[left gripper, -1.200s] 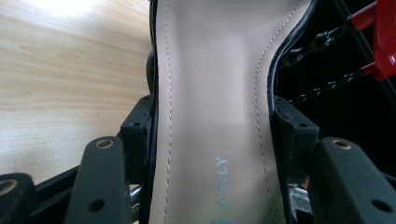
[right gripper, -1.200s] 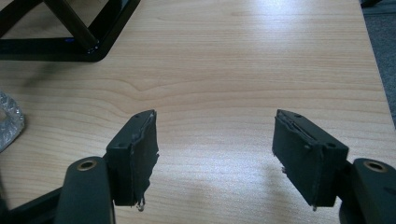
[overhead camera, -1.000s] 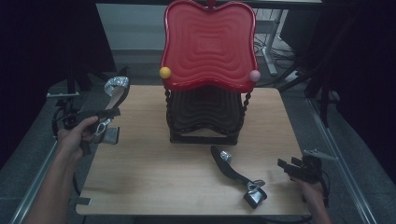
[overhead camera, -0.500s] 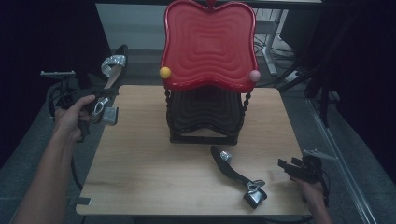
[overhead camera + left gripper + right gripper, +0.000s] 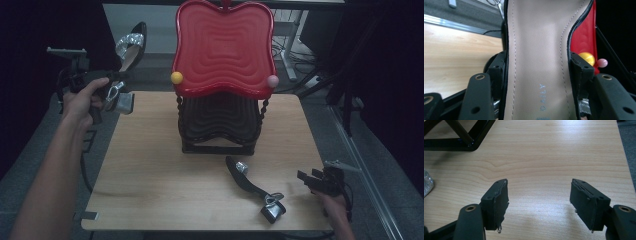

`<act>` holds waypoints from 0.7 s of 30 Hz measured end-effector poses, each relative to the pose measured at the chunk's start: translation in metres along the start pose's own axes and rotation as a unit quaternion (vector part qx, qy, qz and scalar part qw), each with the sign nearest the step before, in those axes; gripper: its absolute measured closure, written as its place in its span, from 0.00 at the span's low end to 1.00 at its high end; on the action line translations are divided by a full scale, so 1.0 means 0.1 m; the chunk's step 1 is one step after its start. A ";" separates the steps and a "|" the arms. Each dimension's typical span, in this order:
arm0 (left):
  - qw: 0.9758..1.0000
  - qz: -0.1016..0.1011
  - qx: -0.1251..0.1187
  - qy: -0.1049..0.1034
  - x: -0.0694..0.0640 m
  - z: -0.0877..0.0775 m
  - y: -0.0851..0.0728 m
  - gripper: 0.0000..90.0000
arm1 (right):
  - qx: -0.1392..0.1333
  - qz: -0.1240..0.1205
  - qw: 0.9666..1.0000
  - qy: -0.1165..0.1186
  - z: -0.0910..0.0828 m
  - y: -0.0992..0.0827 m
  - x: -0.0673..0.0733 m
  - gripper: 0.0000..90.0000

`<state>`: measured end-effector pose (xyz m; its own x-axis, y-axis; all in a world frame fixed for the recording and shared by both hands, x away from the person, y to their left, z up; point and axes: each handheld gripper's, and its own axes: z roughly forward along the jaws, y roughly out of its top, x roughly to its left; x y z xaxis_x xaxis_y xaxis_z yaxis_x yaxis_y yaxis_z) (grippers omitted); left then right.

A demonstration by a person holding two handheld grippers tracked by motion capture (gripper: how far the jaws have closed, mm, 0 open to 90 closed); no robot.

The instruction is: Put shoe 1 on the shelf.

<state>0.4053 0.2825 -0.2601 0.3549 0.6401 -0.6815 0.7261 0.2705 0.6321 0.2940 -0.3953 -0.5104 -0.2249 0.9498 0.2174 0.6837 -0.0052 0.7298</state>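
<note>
A: Item one, nearest the person's edge: right gripper [image 5: 306, 179], at the table's front right corner, held in the right hand [image 5: 336, 207]. State?

B: Jaws spread wide, nothing between them. In the right gripper view its pads [image 5: 496, 203] stand over bare wood of the table [image 5: 544, 157], well apart from each other.

A: Item two?

B: Black heeled sandal [image 5: 253, 188], lying on the tabletop just left of that gripper, silver block heel toward the front edge, toe pointing at the rack. A silver buckle sits on its toe strap. Neither gripper touches it.

A: Item three, middle of the table?

B: Black tiered rack [image 5: 220, 120] with twisted side posts, its base frame resting on the wood. On top, a red wavy-edged tray [image 5: 223, 47], tilted up to face the camera, with a yellow ball [image 5: 176, 77] at its left corner and a pink ball [image 5: 272, 80] at its right.

A: Item four, far left?

B: Left gripper [image 5: 107, 82], in the left hand [image 5: 85, 97], raised off the table beyond its left rear corner. It is clamped on the second sandal [image 5: 131, 47].

A: Grip detail?

B: In the left gripper view both pads press the edges of the sole [image 5: 537, 50] from either side, across the beige insole. The toe with its silver strap points up and away; the silver heel [image 5: 124, 102] hangs below the hand.
</note>
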 end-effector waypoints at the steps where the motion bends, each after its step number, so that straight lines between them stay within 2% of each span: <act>1: 1.000 0.000 0.000 0.000 0.00 0.00 0.00 0.47 | 0.000 0.000 1.000 0.000 0.00 0.00 0.00 0.35; 2: 1.000 0.002 0.001 -0.004 -0.06 0.03 0.06 0.47 | 0.002 0.000 1.000 0.000 0.00 0.00 0.00 0.35; 8: 1.000 0.012 0.002 -0.003 -0.24 0.13 0.22 0.47 | 0.003 0.002 1.000 -0.001 0.00 0.00 -0.02 0.35; 13: 1.000 0.020 0.001 0.009 -0.40 0.16 0.39 0.48 | 0.006 0.004 1.000 -0.002 0.01 0.00 -0.03 0.35; 21: 1.000 0.026 -0.003 0.004 -0.62 0.26 0.54 0.48 | 0.008 0.004 1.000 -0.004 0.02 -0.01 -0.04 0.35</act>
<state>0.4375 0.2391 -0.1935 0.3870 0.6590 -0.6449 0.7034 0.2412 0.6686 0.2955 -0.3982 -0.5127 -0.2129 0.9523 0.2184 0.6963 -0.0089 0.7177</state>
